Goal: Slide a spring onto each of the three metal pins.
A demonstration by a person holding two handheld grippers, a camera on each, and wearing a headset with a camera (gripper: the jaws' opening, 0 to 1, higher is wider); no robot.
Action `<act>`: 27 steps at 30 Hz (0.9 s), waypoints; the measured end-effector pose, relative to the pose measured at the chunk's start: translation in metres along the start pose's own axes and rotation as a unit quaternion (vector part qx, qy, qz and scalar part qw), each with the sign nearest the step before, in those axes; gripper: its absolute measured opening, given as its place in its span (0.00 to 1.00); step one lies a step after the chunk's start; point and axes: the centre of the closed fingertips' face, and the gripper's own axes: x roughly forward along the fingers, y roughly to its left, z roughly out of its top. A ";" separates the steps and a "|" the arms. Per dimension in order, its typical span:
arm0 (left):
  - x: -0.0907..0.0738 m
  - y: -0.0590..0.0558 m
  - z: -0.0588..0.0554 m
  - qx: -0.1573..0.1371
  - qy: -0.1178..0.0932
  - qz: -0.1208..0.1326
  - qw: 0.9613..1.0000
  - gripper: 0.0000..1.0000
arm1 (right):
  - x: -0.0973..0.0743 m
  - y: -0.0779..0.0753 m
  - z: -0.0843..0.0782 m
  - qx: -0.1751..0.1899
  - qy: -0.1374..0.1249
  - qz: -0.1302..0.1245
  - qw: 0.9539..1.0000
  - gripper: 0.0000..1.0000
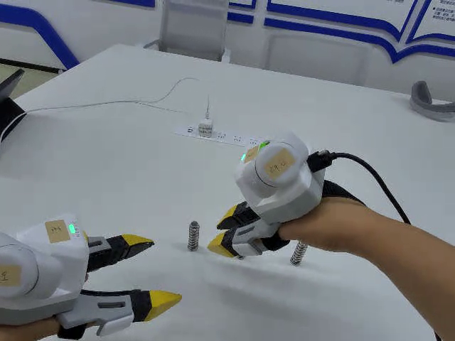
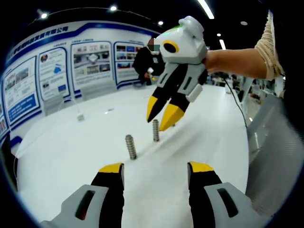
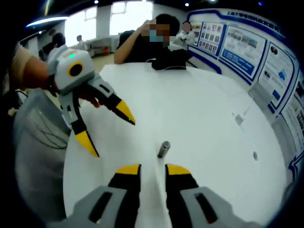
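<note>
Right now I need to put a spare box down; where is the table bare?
The table is bare on the wide stretch between the power strip and the left gripper, and at the far right beyond the black cable. It is crowded around the two springs, where the right gripper hangs.

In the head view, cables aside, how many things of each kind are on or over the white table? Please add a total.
Upright coiled metal springs: 2
White hand-held grippers with yellow tips: 2, left gripper and right gripper
Flat white power strip: 1
Small white plug on it: 1
Grey curved band: 1
Total: 7
</note>
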 end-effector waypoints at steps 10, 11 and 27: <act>0.001 -0.003 0.001 -0.002 -0.002 -0.003 1.000 0.55 | -0.015 0.001 -0.009 0.022 -0.018 -0.018 0.999 0.21; 0.000 -0.003 0.001 -0.002 -0.002 -0.004 1.000 0.55 | -0.016 0.001 -0.010 0.022 -0.019 -0.019 0.999 0.21; 0.001 -0.003 0.000 -0.006 -0.003 -0.007 1.000 0.57 | -0.035 0.007 -0.036 0.062 -0.041 -0.043 0.996 0.22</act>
